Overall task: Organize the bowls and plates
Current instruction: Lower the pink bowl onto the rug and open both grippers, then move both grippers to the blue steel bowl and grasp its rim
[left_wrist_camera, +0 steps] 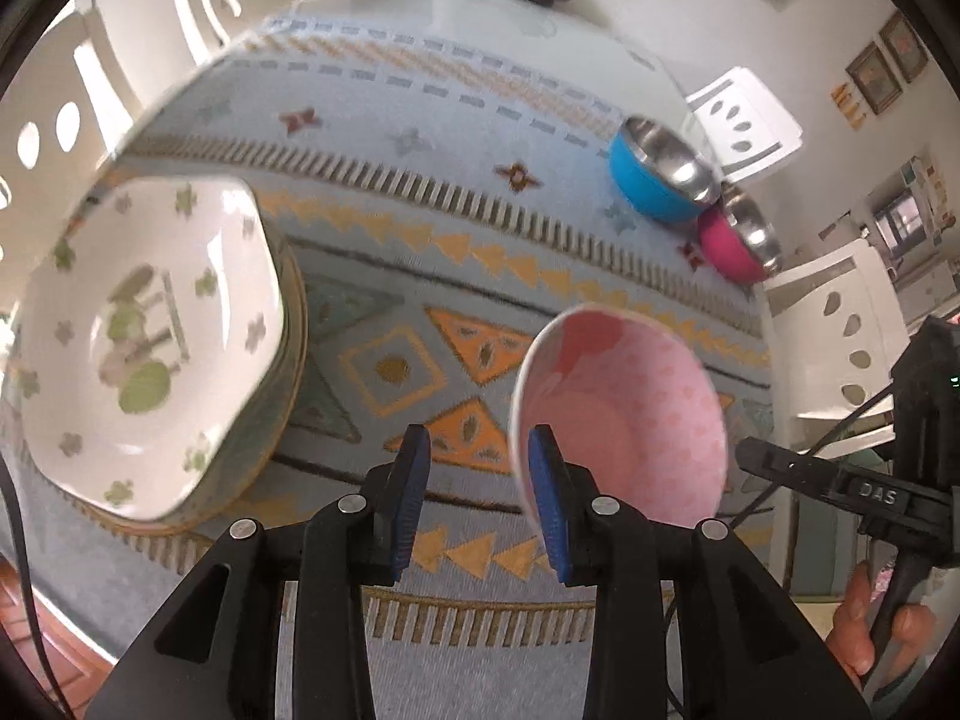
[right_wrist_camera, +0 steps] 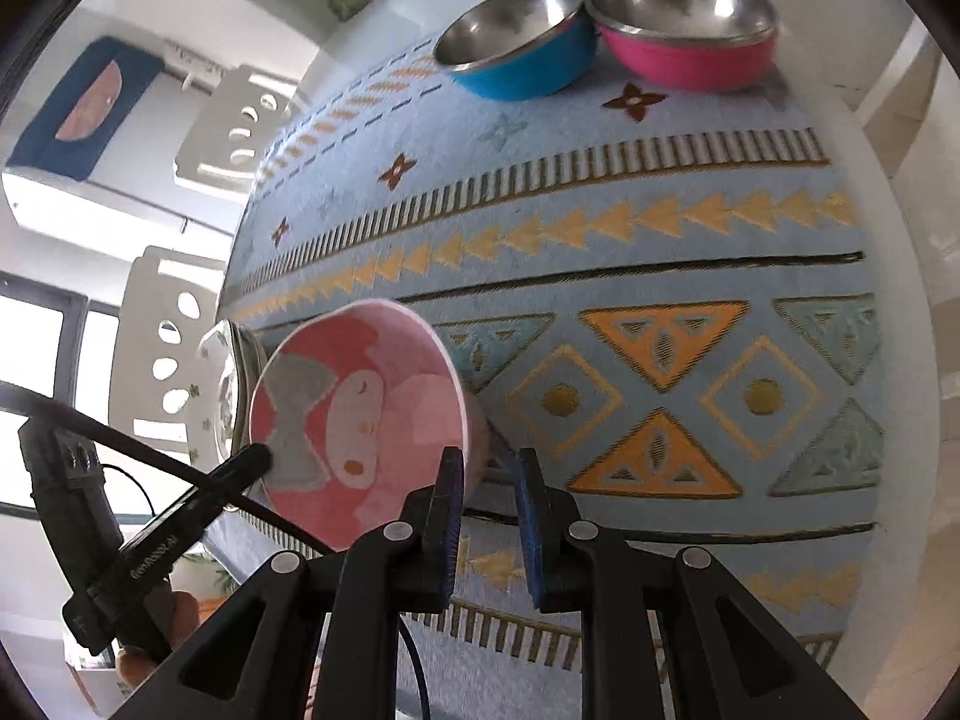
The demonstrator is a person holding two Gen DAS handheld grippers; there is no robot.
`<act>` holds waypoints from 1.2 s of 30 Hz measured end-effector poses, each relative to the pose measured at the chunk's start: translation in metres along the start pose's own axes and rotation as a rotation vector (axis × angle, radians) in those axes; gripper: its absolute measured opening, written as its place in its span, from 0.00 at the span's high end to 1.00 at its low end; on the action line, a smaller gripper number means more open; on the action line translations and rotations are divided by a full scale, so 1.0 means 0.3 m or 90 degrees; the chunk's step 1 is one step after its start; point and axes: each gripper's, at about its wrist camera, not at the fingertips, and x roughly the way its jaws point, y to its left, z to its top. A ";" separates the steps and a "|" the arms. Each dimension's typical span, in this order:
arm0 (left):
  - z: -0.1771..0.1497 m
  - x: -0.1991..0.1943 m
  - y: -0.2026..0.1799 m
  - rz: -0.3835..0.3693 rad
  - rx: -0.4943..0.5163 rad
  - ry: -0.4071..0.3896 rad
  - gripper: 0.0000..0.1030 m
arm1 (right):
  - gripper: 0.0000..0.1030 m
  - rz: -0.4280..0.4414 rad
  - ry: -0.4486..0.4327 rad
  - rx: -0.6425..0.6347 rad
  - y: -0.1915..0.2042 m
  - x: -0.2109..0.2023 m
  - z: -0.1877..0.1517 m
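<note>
Two steel bowls (right_wrist_camera: 600, 30) upper right; right fingers (right_wrist_camera: 491, 516) pinch pink bowl (right_wrist_camera: 360, 420) rim for carrying; left fingers (left_wrist_camera: 478, 492) narrow, empty.

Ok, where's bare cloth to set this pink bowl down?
Free: the wide middle of the cloth, between the plate stack and the blue steel bowl, including the diamond-and-triangle band beside the pink bowl. Crowded: the far corner, where it sits beside the magenta bowl, and the plate stack's side.

It was a home dining room: a patterned cloth (left_wrist_camera: 420, 228) covered the tabletop, white cut-out chairs (left_wrist_camera: 744, 114) stood around it, and framed pictures (left_wrist_camera: 873, 75) hung on the wall.
</note>
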 end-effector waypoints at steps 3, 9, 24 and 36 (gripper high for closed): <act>0.044 -0.037 -0.044 -0.012 0.018 -0.017 0.70 | 0.84 0.015 -0.013 0.023 -0.032 -0.030 0.021; 0.142 -0.066 -0.164 -0.047 0.063 -0.041 0.60 | 0.76 0.036 -0.043 0.048 -0.069 -0.069 0.071; 0.459 0.107 -0.406 -0.056 0.048 -0.060 0.48 | 0.52 -0.009 -0.161 -0.034 -0.123 -0.205 0.472; 0.603 0.383 -0.456 -0.034 -0.087 0.017 0.48 | 0.52 -0.095 -0.120 -0.239 -0.037 -0.056 0.827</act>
